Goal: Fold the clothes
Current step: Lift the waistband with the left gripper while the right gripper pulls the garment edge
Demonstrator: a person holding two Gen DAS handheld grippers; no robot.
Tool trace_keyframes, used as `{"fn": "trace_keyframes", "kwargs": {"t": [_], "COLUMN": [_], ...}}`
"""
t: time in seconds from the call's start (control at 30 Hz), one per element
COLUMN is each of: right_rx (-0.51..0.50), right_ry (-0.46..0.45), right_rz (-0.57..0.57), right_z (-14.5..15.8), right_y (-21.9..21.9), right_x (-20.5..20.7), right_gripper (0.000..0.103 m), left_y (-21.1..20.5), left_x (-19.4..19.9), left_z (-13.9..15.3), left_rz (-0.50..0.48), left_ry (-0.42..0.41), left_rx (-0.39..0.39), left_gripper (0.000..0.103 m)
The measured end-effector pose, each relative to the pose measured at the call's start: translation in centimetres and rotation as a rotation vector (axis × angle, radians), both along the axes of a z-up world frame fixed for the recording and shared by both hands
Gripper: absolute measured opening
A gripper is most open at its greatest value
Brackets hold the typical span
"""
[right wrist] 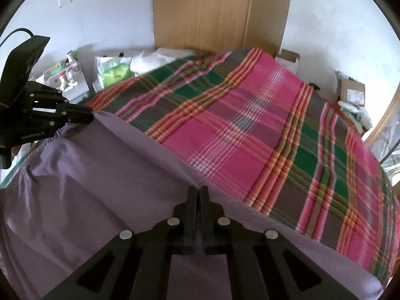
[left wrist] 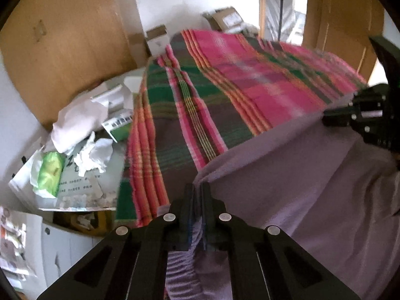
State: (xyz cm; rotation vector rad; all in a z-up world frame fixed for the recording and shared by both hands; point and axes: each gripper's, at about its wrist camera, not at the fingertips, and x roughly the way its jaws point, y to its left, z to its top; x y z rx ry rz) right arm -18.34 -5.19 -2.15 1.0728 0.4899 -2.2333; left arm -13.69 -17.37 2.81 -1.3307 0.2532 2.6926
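Purple garment (right wrist: 100,175), stretched taut above the bed (right wrist: 250,130), plaid cover beneath. Far edge pinched at two spots: left gripper (left wrist: 197,195) clenched on a gathered, elastic-looking corner, right gripper (right wrist: 197,197) clenched on the straight hem. Beyond the bed, paper clutter (left wrist: 75,135) on one side, wardrobe (right wrist: 220,12) at the head. Likely risks: bunched elastic slipping out from a thin bite; uneven pull between the two holds skewing the fold line; slack middle sagging and creasing on the cover when lowered.

Matt lilac cloth garment (right wrist: 100,175), woven plaid bedspread (right wrist: 250,125)
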Motion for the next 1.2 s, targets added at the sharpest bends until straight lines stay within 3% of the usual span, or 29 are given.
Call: {"fn": "trace_keyframes", "kwargs": {"t": [0.5, 1.2], "right_rx": [-0.049, -0.089], "right_ry": [0.190, 0.295], "right_rz": [-0.027, -0.019], "right_z": [5.3, 7.3], "right_y": [0.9, 1.9], "right_x": [8.9, 22.0], "right_gripper": [0.002, 0.002], "left_y": [1.2, 2.3], "left_x": [6.8, 18.8], "left_z": [4.6, 6.2], "left_rz": [0.010, 0.055], "left_ry": [0.158, 0.265], "left_rx": [0.021, 0.035], "left_gripper": [0.005, 0.004]}}
